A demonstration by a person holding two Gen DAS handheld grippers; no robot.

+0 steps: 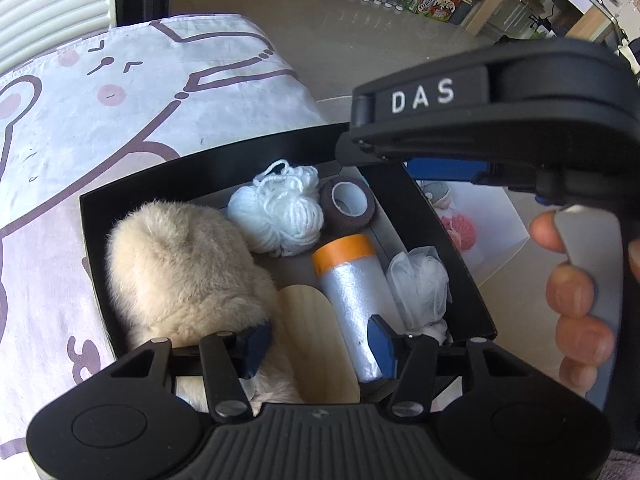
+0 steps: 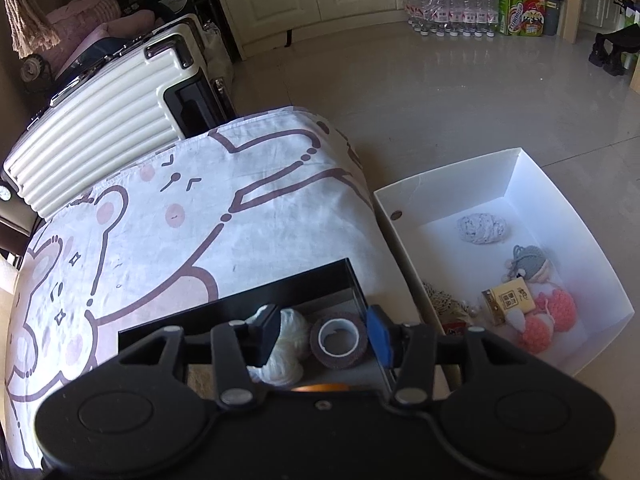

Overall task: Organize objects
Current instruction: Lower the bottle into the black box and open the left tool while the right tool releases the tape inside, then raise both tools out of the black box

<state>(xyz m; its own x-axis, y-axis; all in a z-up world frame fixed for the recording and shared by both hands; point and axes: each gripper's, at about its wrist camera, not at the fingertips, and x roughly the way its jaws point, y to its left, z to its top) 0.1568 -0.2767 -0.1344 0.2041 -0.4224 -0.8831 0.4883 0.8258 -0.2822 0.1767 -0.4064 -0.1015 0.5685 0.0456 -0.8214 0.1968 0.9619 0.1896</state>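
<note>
The left gripper [image 1: 318, 344] sat nearest the lens, its jaws spread wide and gripping nothing, poised over the near end of the black box [image 1: 86, 216]. The right gripper [image 2: 324, 332] hung over the same box's far right corner, jaws likewise parted and empty, with the tape roll [image 2: 339, 339] and the yarn [image 2: 286, 354] showing between its fingers. In the left view that gripper's body, marked DAS, loomed at upper right, with the person's hand [image 1: 576, 292] round its handle.

The black box rested on a bear-print cloth [image 1: 120, 80]. A white box [image 2: 516, 176] stood just beside it on the floor [image 2: 420, 92], and a ribbed white suitcase [image 2: 104, 124] stood behind the cloth.

Inside the black box, a beige plush [image 1: 172, 272] filled the left side. A wooden board [image 1: 316, 344] lay beside it, then a plastic film roll [image 1: 352, 296] with an orange end, then a white mesh puff [image 1: 420, 280] against the right wall. The white yarn [image 1: 280, 216] and the brown tape roll [image 1: 348, 204] lay touching along the far wall.

The white box held a pale yarn ball [image 2: 482, 229], a grey crochet toy [image 2: 528, 264], a small yellow packet [image 2: 512, 300] and pink crochet pieces [image 2: 556, 308].
</note>
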